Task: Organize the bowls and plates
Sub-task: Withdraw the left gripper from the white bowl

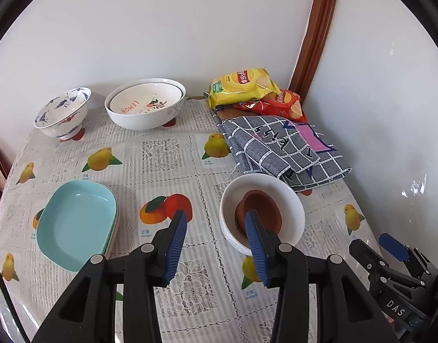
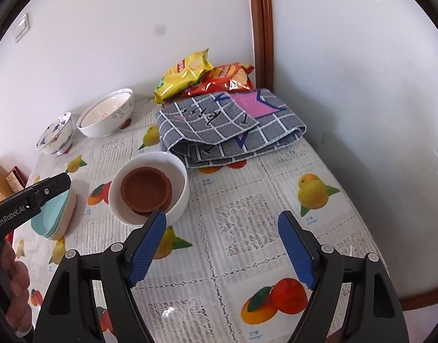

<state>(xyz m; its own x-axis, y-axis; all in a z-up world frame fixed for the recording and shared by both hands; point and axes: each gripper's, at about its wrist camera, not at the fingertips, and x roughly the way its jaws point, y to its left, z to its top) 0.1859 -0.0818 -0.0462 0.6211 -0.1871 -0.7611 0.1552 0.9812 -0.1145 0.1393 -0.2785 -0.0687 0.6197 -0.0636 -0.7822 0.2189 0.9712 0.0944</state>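
Observation:
A white bowl (image 1: 287, 197) (image 2: 179, 171) holds stacked brown saucers (image 1: 261, 208) (image 2: 146, 190) in the table's middle. Stacked rectangular dishes with a turquoise one on top (image 1: 76, 223) (image 2: 51, 217) lie to its left. At the back stand a blue-patterned footed bowl (image 1: 61, 111) (image 2: 54, 135) and a large white bowl with a "LEMON" bowl nested inside (image 1: 146, 107) (image 2: 107, 117). My left gripper (image 1: 216, 243) is open and empty, its right finger in front of the white bowl's near rim. My right gripper (image 2: 221, 248) is open and empty, just right of that bowl.
A folded grey checked cloth (image 1: 284, 148) (image 2: 230, 125) lies behind the white bowl. Yellow and red chip bags (image 1: 244, 87) (image 2: 190, 71) sit in the back corner by a brown door frame (image 1: 316, 43). The fruit-print tablecloth (image 1: 167, 154) covers the table; walls close the back and right.

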